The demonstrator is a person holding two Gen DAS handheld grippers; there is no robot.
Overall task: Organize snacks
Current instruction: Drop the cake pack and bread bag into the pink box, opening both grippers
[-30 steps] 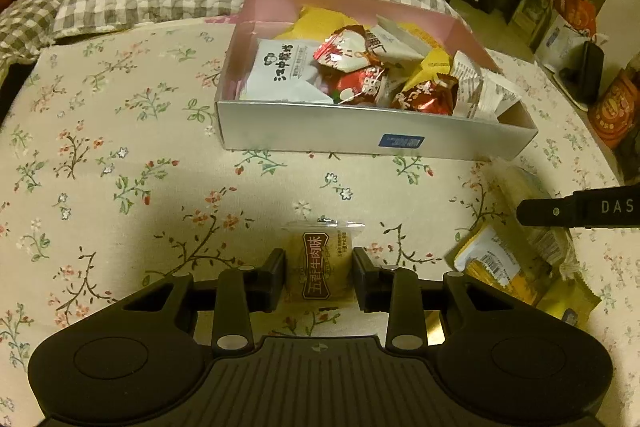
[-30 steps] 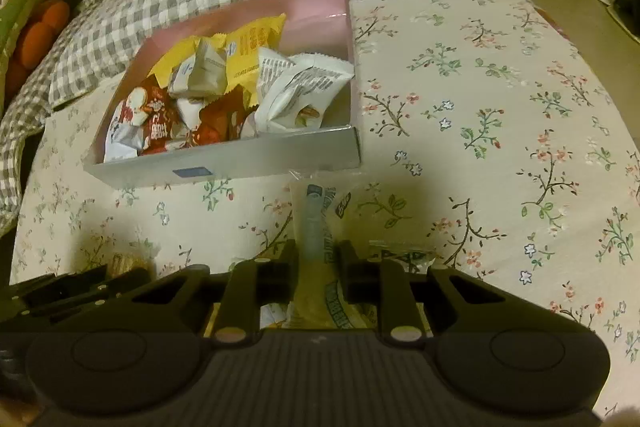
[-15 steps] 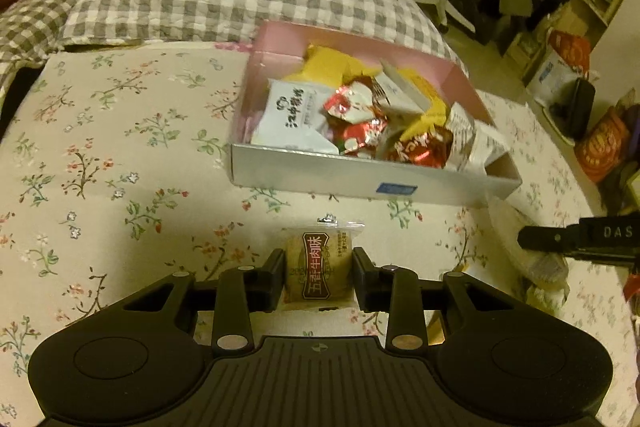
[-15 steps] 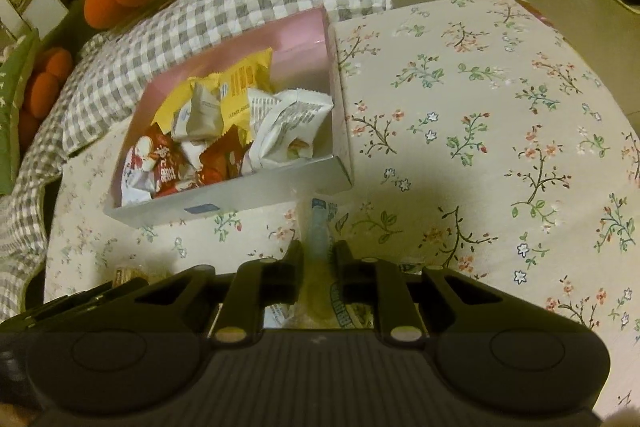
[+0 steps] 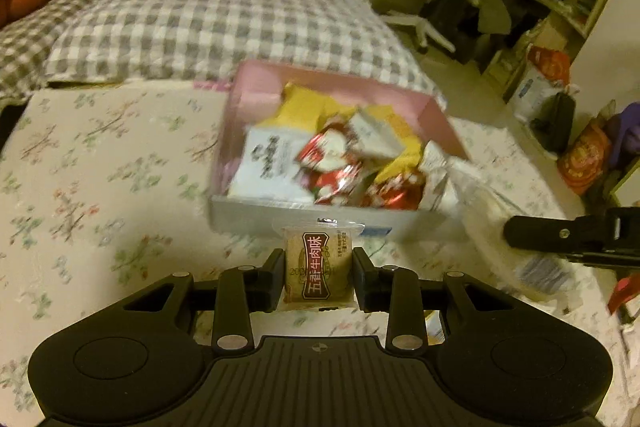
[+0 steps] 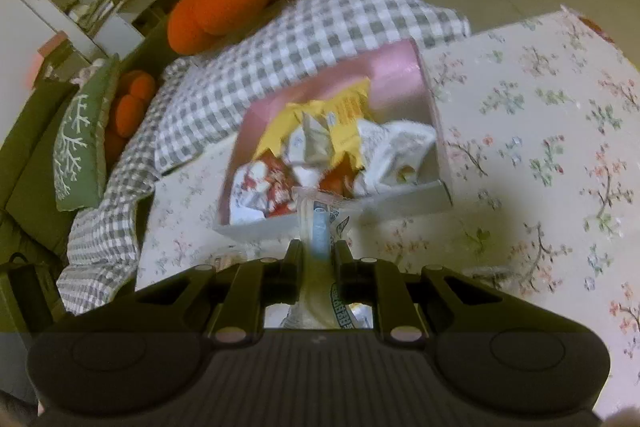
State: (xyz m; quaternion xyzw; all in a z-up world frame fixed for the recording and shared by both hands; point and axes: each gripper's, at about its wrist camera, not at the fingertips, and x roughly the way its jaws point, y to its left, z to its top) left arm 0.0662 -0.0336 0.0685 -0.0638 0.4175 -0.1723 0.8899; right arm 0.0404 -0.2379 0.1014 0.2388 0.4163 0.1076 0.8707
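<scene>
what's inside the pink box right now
The pink box holds a loose heap of wrapped snacks: a white packet, red foil ones, yellow packs at the back. Whatever lies beneath the heap, and the box floor, is covered.

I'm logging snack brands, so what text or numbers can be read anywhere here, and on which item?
"五香牛肉味", on the brown label of the small packet held in the left tool.
A faint printed number on the same packet: unreadable.
Dark characters on the white packet in the pink box: blurred.
Blue lettering on the clear packet in the right tool: unreadable.
</scene>
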